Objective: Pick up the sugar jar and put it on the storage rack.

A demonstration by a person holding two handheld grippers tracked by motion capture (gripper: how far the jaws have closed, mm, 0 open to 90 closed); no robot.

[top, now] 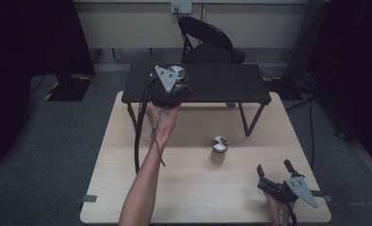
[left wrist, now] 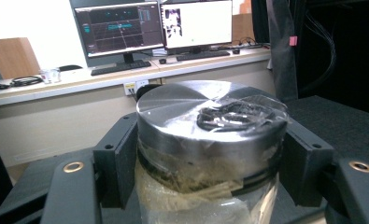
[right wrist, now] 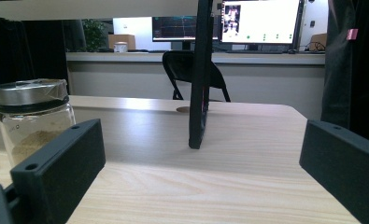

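A glass jar with a silver metal lid [left wrist: 210,126] sits between the black jaws of my left gripper [left wrist: 210,163], which is shut on it just under the lid; clear tape covers part of the lid. From above, that left gripper [top: 172,87] holds the jar [top: 176,73] up over the front left edge of the black raised shelf [top: 221,82]. A second jar with a silver lid [top: 219,145] stands on the wooden table [top: 127,155]. It holds a tan powder and appears as the jar [right wrist: 32,116] at the left. My right gripper [top: 274,175] rests open near the table's front right corner.
The black shelf stands on thin legs [right wrist: 198,93] across the back of the table. A black folding chair [top: 207,42] is behind it. Desks with lit monitors [left wrist: 154,25] line the far wall.
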